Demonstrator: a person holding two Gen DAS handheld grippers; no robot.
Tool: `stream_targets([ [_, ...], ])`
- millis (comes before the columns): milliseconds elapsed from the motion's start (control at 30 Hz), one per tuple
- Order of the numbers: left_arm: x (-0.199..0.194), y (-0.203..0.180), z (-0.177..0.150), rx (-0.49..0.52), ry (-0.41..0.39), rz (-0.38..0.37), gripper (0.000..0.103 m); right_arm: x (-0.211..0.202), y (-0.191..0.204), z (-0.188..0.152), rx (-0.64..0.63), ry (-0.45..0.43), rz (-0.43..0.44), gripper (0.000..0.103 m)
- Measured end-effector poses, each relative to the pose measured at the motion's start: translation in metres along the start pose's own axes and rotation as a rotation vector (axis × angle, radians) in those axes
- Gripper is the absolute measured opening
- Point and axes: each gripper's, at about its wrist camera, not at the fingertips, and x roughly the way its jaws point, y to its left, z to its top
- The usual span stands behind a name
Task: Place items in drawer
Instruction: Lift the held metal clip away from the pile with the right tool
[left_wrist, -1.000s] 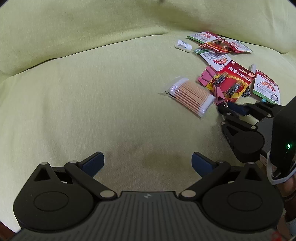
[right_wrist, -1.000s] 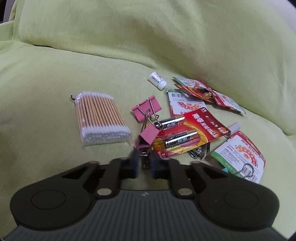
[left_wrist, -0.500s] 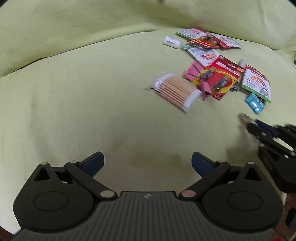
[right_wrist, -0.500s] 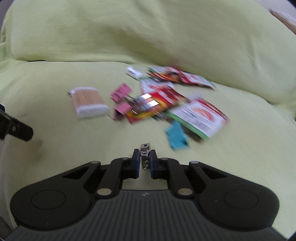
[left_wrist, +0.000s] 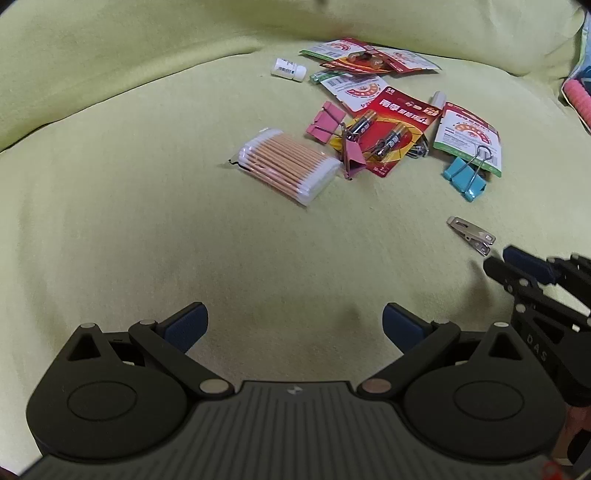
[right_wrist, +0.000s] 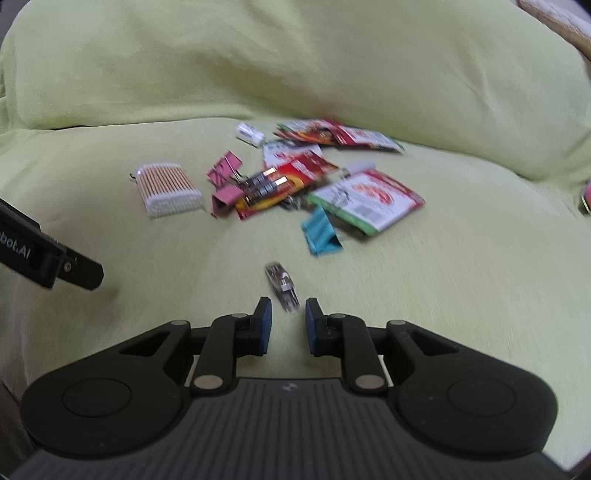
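A small metal clip lies loose on the yellow-green cloth, just ahead of my right gripper, which is open with nothing held. From the left wrist view the same clip sits a little beyond the right gripper. My left gripper is wide open over bare cloth. Farther back is a pile: a cotton swab pack, pink binder clips, a red battery card, a blue binder clip and a white bottle. No drawer is in view.
Printed packets lie at the back and right of the pile. The cloth covers a cushioned seat with a raised back. A pink object shows at the far right edge. Part of the left gripper's body enters the right wrist view.
My right gripper drew the metal clip out of the pile, pulled back toward the near right, then opened and let it go onto the cloth. The left gripper stayed open and shifted slightly.
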Motion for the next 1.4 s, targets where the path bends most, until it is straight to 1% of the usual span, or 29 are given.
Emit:
stream_targets([
  [100,0.0,0.001,0.001,-0.002,0.001,0.008,0.101,0.008,0.003,0.007,-0.04,-0.013,0.003,0.016],
  [200,0.001,0.002,0.001,-0.003,0.005,0.009,0.101,0.014,0.006,0.01,-0.069,0.005,-0.006,0.016],
  [267,0.002,0.001,0.001,-0.002,0.007,0.006,0.101,0.01,0.004,0.009,-0.052,0.008,0.006,0.009],
  [300,0.002,0.001,0.001,0.0,0.009,0.004,0.101,0.008,0.004,0.008,-0.04,0.015,0.009,0.008],
  [533,0.004,-0.007,0.001,0.016,0.015,-0.013,0.101,-0.009,0.002,0.0,0.022,0.073,0.003,0.009],
  [933,0.004,-0.011,0.003,0.025,0.015,-0.011,0.101,0.003,0.006,-0.001,-0.013,0.08,-0.005,0.01],
  [1200,0.002,-0.016,0.003,0.035,0.017,-0.013,0.101,-0.008,0.003,-0.003,0.014,0.071,0.002,0.01],
  [1400,-0.001,-0.022,0.0,0.044,0.018,-0.017,0.101,-0.013,-0.002,-0.011,0.029,0.101,-0.002,0.01],
])
